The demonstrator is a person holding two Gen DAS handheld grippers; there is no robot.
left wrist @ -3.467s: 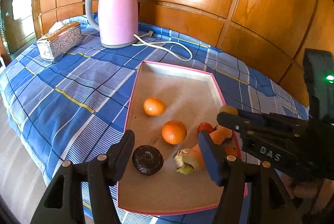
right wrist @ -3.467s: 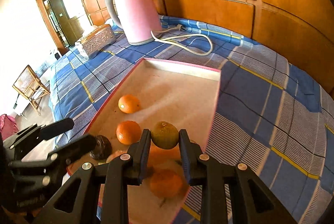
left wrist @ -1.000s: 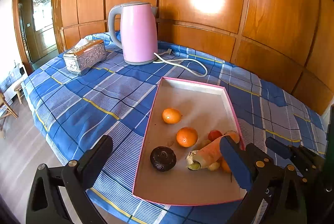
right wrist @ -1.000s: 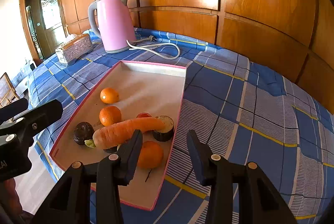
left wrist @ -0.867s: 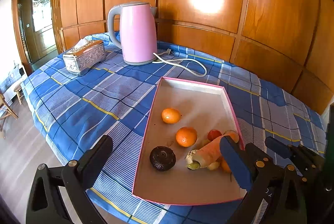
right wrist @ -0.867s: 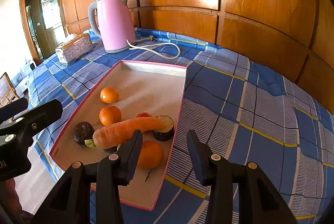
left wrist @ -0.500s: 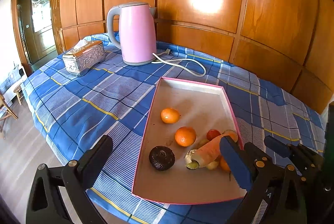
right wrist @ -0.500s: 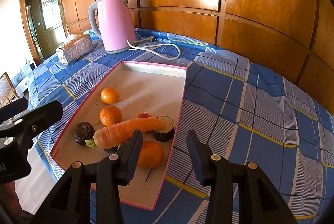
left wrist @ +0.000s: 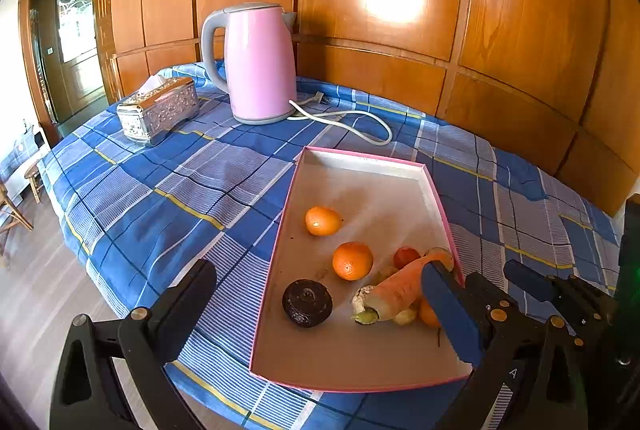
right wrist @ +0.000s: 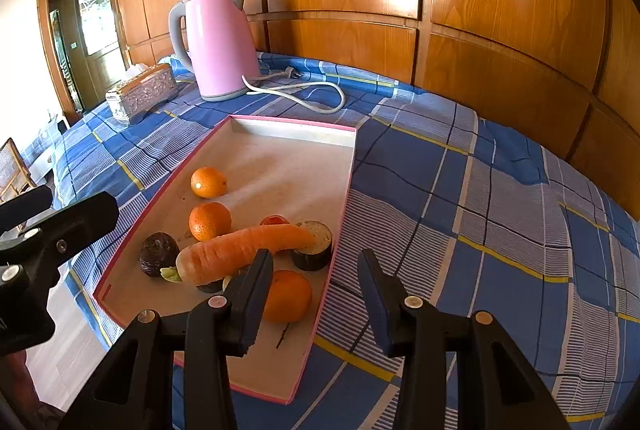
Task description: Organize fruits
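A pink-rimmed tray (left wrist: 362, 154) (right wrist: 348, 185) lies on the blue checked tablecloth. It holds oranges (left wrist: 352, 260) (right wrist: 209, 221), a carrot (left wrist: 396, 290) (right wrist: 244, 246), a small red fruit (left wrist: 406, 257) (right wrist: 274, 220) and dark round pieces (left wrist: 307, 302) (right wrist: 158, 254). One orange (right wrist: 289, 296) lies close before my right gripper. My left gripper (left wrist: 320, 304) is open and empty over the tray's near end. My right gripper (right wrist: 316, 288) is open and empty at the tray's near right corner.
A pink kettle (left wrist: 256, 63) (right wrist: 218, 43) with a white cord (left wrist: 360, 115) stands at the back. A silver tissue box (left wrist: 158, 111) (right wrist: 140, 91) sits at the back left. Wooden wall panels rise behind. The table edge and floor lie to the left.
Since 3.5 s ago my right gripper let go of the greenish fruit and both grippers drew back from the tray. Over the last second nothing has visibly moved.
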